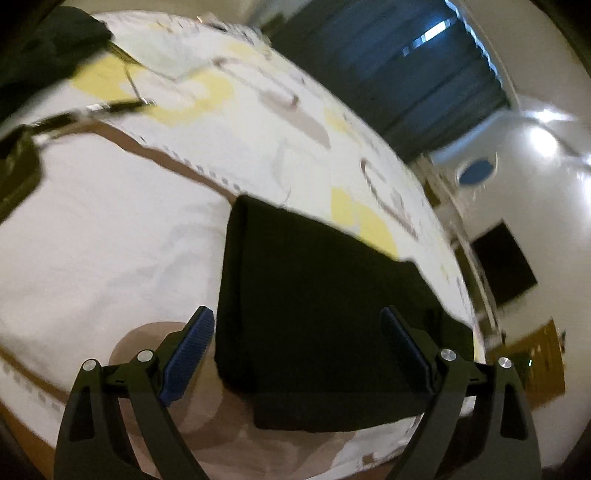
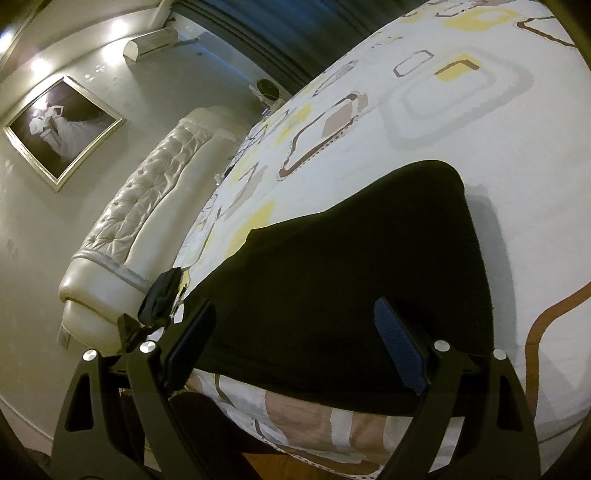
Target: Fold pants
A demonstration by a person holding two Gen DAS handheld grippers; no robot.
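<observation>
My left gripper point(image 1: 297, 345) has its jaws spread wide, and nothing sits between the blue ribbed pads point(image 1: 188, 356). Past them, the black pants point(image 1: 314, 302) lie folded into a compact, roughly rectangular stack on the bedspread point(image 1: 110, 240), which is white with yellow and brown rounded shapes. The near edge of the stack shows layered thickness, and the stack sits close to the right-hand edge of the bed in this view. The picture is smeared, so finer details of the cloth are hard to make out. Far to the left, another dark heap of fabric point(image 1: 48, 48) rests on the bed, well apart from the pants.

My right gripper point(image 2: 295, 334) is likewise splayed wide and holds nothing; its pads hover just short of the near edge of the pants point(image 2: 351, 280), not touching them. From this side the pants look like one flat dark slab with a rounded far corner, lying near the foot edge of the bed, where the bedspread point(image 2: 461, 122) drapes down. To the left stands the tufted cream headboard point(image 2: 147, 206), with a framed picture point(image 2: 62, 129) on the wall beyond it. An air conditioner point(image 2: 149, 42) is mounted higher up, next to dark curtains point(image 2: 280, 29).
</observation>
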